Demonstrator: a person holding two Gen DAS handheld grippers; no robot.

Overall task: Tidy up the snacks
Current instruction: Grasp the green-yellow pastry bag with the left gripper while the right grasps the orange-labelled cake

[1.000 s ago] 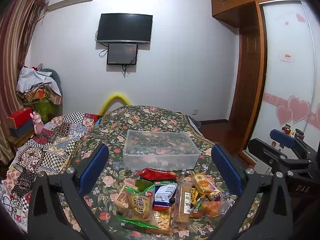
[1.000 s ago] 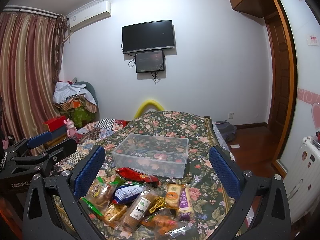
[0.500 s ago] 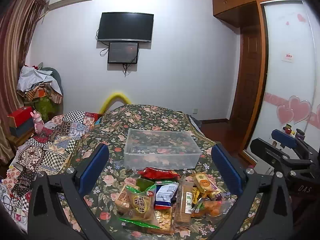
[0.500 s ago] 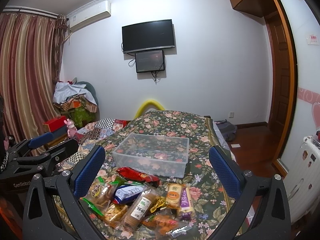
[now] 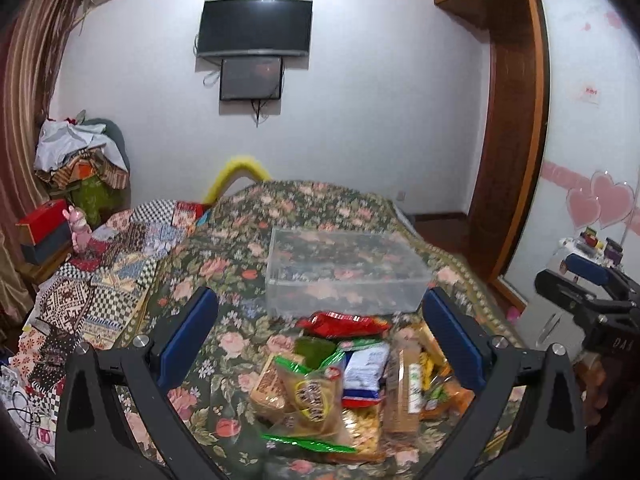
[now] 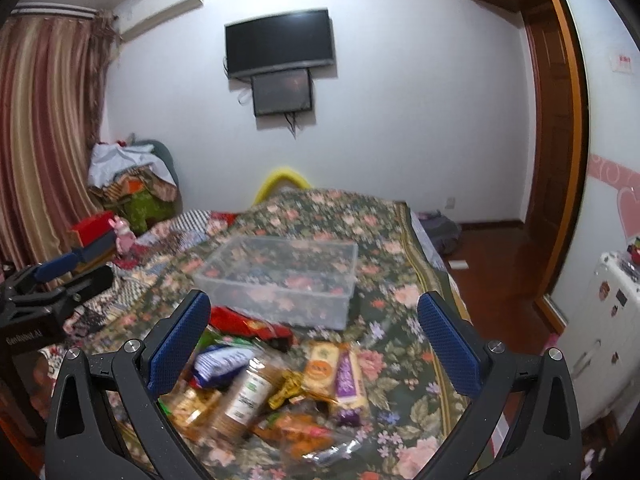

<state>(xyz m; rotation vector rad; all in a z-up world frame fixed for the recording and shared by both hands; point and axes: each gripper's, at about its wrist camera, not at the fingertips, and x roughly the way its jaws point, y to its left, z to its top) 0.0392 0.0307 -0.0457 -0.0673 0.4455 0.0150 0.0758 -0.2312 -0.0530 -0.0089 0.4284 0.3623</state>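
A heap of snack packets (image 5: 344,384) lies on the flowered cloth in front of a clear plastic bin (image 5: 344,272) that holds nothing. A red packet (image 5: 344,322) lies nearest the bin. My left gripper (image 5: 320,344) hangs open above the heap, fingers wide, holding nothing. In the right wrist view the same heap (image 6: 264,392) and the clear bin (image 6: 280,280) appear, with an orange packet (image 6: 320,366) and a purple packet (image 6: 347,376) side by side. My right gripper (image 6: 312,348) is open over them and holds nothing.
The flowered cloth (image 5: 224,268) covers a table that drops off at the right to a wooden floor (image 6: 492,252). A patchwork blanket (image 5: 100,280) lies at the left. The other gripper (image 5: 592,292) shows at the right edge. A white cabinet (image 6: 608,320) stands at the right.
Both grippers have moved forward and down toward the snack heap, so the packets and the bin look larger. Both stay open. Nothing on the cloth has moved.
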